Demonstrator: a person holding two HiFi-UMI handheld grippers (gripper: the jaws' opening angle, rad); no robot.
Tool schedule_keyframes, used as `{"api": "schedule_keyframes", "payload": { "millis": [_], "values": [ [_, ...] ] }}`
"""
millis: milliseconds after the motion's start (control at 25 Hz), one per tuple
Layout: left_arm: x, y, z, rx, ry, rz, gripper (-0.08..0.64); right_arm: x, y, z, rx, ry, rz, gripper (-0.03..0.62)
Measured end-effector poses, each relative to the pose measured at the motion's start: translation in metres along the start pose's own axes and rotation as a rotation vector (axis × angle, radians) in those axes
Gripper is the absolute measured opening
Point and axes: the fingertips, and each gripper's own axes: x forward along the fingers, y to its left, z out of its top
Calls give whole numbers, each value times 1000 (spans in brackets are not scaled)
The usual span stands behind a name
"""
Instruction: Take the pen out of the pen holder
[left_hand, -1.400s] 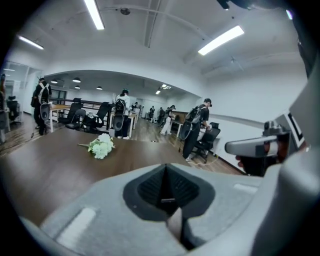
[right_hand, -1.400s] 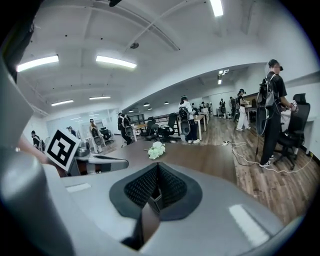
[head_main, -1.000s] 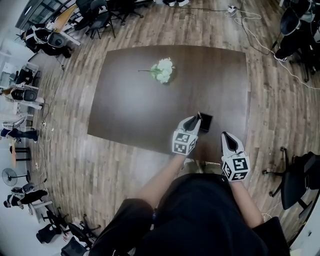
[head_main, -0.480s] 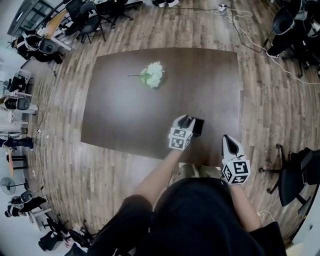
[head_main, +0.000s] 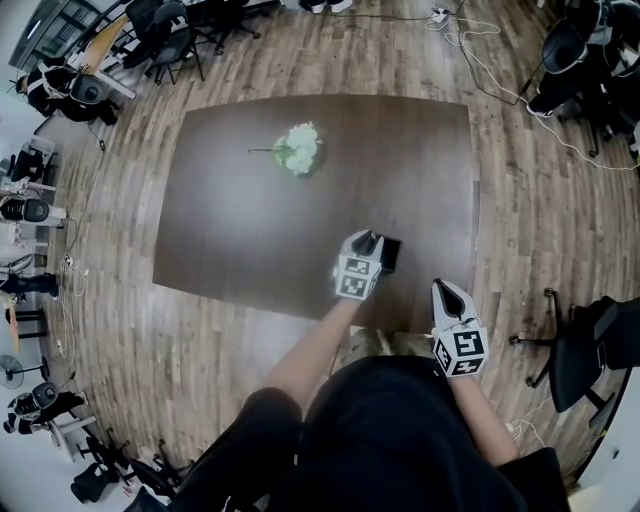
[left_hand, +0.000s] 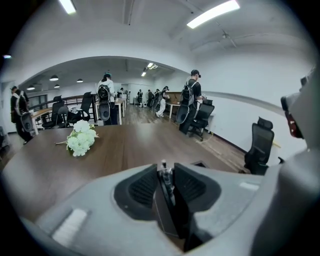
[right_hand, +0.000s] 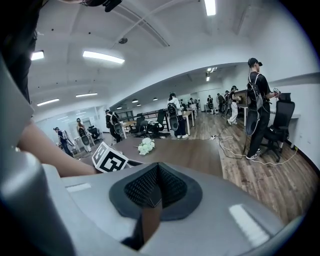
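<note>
A black square pen holder (head_main: 391, 256) stands near the front right of the dark brown table (head_main: 250, 210). My left gripper (head_main: 368, 239) leans over its left side. In the left gripper view the top of a pen (left_hand: 163, 167) stands in the narrow gap of that gripper (left_hand: 164, 174), above the dark holder (left_hand: 170, 212). The jaws are closing around the pen, and thin slits still show beside it. My right gripper (head_main: 441, 288) hovers off the table's front edge. It is shut (right_hand: 158, 171) with nothing in it.
A bunch of white flowers (head_main: 298, 148) lies at the back left of the table, also seen as flowers (left_hand: 81, 138). Office chairs (head_main: 590, 350) stand on the wooden floor to the right. People and desks fill the far end of the room (left_hand: 105, 97).
My left gripper has sunk lower over the pen holder, with the pen now between its jaws. The right gripper has drifted a little to the left.
</note>
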Motion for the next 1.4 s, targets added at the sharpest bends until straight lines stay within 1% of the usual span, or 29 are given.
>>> {"api": "schedule_keyframes", "payload": {
  "millis": [240, 360, 520, 640, 840, 1040, 1240, 1400],
  "values": [
    [-11, 4, -2, -23, 1, 23, 95, -8, 1, 4, -11, -12, -15, 2],
    [-19, 7, -3, -18, -2, 32, 86, -15, 6, 3, -11, -13, -22, 2],
    [-29, 1, 8, -1, -33, 26, 49, -24, 13, -2, -6, -14, -25, 2],
    [-33, -5, 11, 9, -39, 13, 48, -29, 18, -1, -7, -23, -25, 2],
    [-45, -11, 13, 13, -56, 14, 48, -38, 20, 3, -7, -50, -33, 2],
    [-74, -17, 36, 22, -122, 15, 48, -42, 19, 11, -16, -69, -44, 2],
    [-118, -25, 57, 22, -198, 8, 48, -41, 24, 23, -40, -89, -56, 2],
    [-153, -30, 72, 14, -252, 22, 48, -41, 27, 35, -51, -112, -53, 2]
  ]
}}
